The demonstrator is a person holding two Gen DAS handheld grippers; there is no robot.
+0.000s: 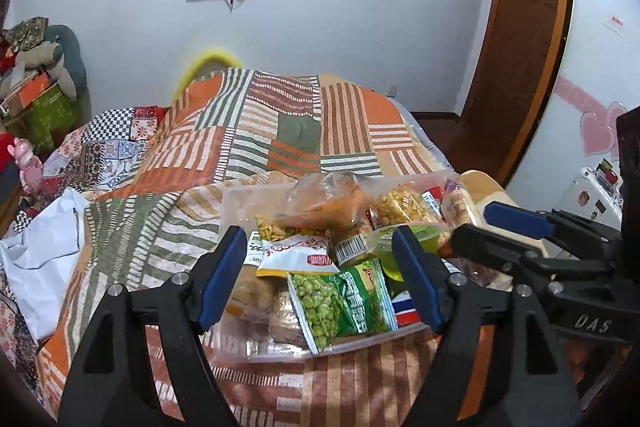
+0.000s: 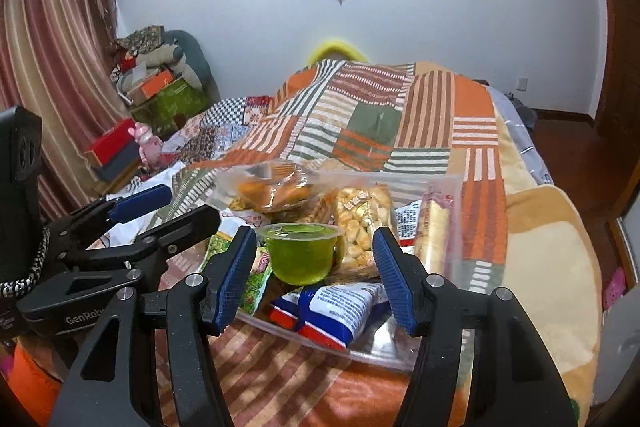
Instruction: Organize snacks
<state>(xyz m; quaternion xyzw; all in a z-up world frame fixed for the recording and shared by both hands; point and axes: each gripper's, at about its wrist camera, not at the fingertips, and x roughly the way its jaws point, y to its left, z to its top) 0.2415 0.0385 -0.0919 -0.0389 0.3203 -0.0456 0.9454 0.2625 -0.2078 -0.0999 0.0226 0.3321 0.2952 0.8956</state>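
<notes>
Both tongs spread, empty: left tongs [image 1: 320, 267], right tongs [image 2: 316, 279]. Jelly cup [image 2: 302, 253] at 12 o'clock w/ right; squeeze it gently.

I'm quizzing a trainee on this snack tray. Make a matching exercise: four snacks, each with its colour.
Snacks:
1. jelly cup
2. pea packet
3. wafer packet
4. chip bag

Colours:
A. blue, white and red
B. clear bag, orange pieces
C. see-through green with clear lid
D. green with round peas pictured

Pairs: 1-C, 2-D, 3-A, 4-B
</notes>
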